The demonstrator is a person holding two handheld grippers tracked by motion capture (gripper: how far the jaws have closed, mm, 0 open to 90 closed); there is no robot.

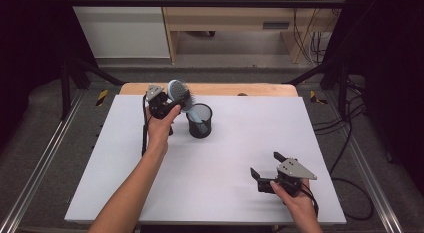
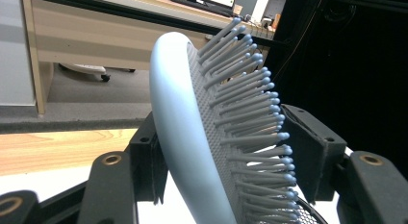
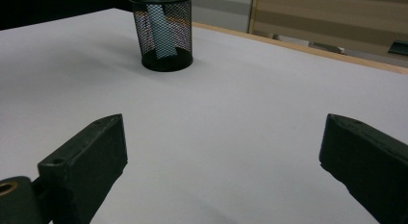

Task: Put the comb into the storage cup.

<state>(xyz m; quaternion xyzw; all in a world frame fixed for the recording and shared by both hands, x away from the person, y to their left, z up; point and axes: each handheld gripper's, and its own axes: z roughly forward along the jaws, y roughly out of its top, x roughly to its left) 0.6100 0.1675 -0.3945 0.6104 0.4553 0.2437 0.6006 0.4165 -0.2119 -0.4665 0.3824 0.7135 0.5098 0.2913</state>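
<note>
- Leftmost in the high view, the person's left hand [image 1: 159, 125] reaches in from the bottom edge toward the far side of the white surface [image 1: 225, 158], carrying the left gripper [image 1: 167, 107].
- That gripper has the head of a pale blue hairbrush [image 1: 179, 93] between its jaws; the head rises above the rim of a black mesh cup [image 1: 200, 121] and leans to the left.
- Seen from the left gripper view, the hairbrush [image 2: 192, 132] stands edge-on between the two black jaws, its smooth back toward the left jaw and its grey bristles toward the right one. A sliver of gap shows on either side, so the jaws stand loosely around the head rather than pressing on it.
- Just right of that gripper, the mesh cup stands upright on the surface; in the right gripper view the brush's handle shows through the mesh [image 3: 163, 34], inside the cup.
- Farther right and nearer the person, well apart from the cup, the right hand [image 1: 295, 198] holds the right gripper [image 1: 265, 165] low over the surface.
- Its jaws stand wide apart with bare surface between them.
</note>
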